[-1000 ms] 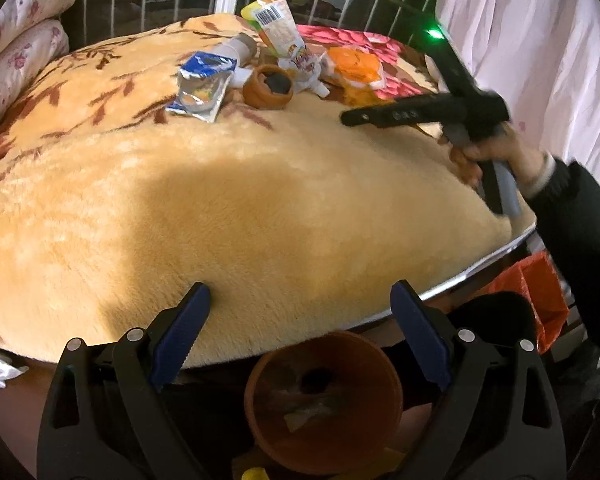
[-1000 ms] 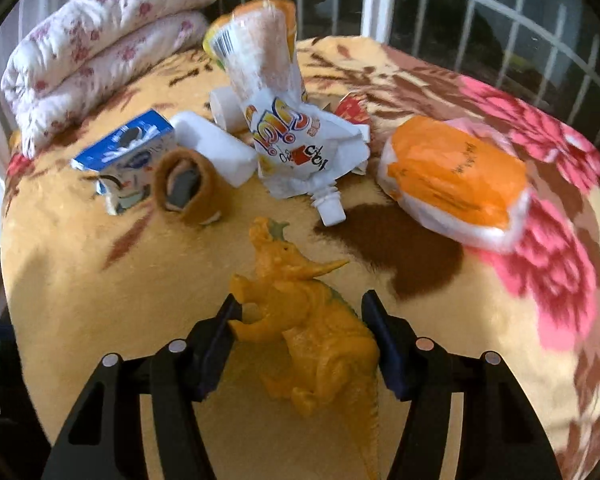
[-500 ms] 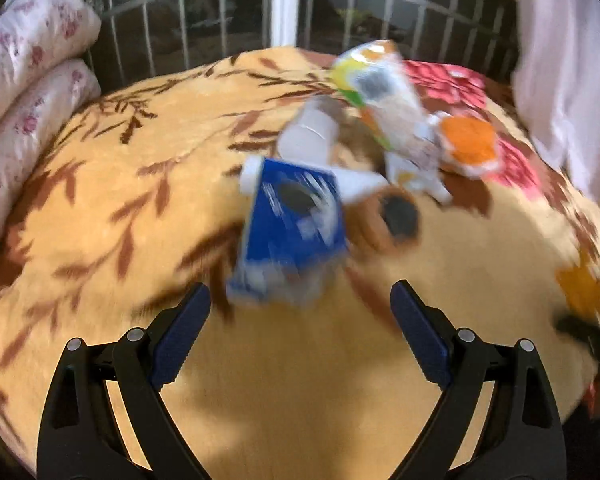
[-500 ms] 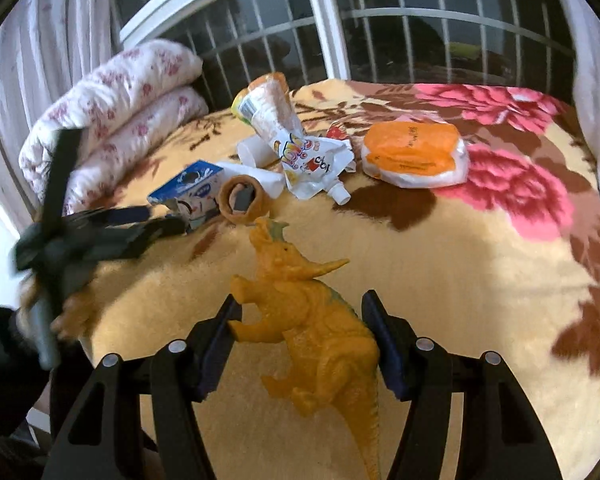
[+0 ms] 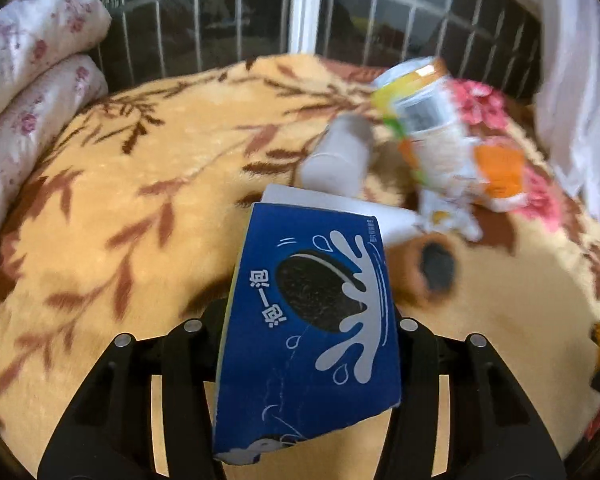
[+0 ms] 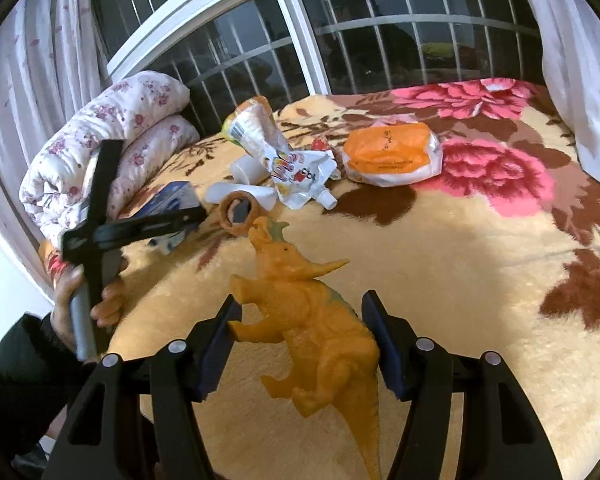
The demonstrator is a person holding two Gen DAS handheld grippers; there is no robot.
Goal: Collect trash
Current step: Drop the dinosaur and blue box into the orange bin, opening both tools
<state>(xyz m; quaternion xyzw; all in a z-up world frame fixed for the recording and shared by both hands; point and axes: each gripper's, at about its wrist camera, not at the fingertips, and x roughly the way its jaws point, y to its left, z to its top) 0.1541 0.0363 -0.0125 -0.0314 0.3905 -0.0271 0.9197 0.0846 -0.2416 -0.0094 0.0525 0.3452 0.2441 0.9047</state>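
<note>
Left gripper had just been closing and was found clamped across the blue cookie box, a finger bearing on each side wall; the box sat between the jaws with its near end toward the camera. Right gripper was clenched on an orange toy dinosaur, held at the body, tail hanging toward the camera.

Step in hand, as judged: securing the box, one item from the litter heap on the yellow floral blanket. Whether the box had cleared the blanket could not be told. The next move would call for a clean lift and carriage to a bin; no bin was visible in either view. The thin card walls may buckle under a hard squeeze.

Remaining on the blanket, largest first: an orange-and-white packet, a crumpled drink pouch with a spout, a white cup on its side, and a brown tape ring, all near one another.

Views compared: the left wrist camera showed the box face and grip closely, but the heap behind was blurred. The right wrist camera showed the heap sharply, the person's hand and dark sleeve on the left tool, and a rolled floral quilt by the barred window.
</note>
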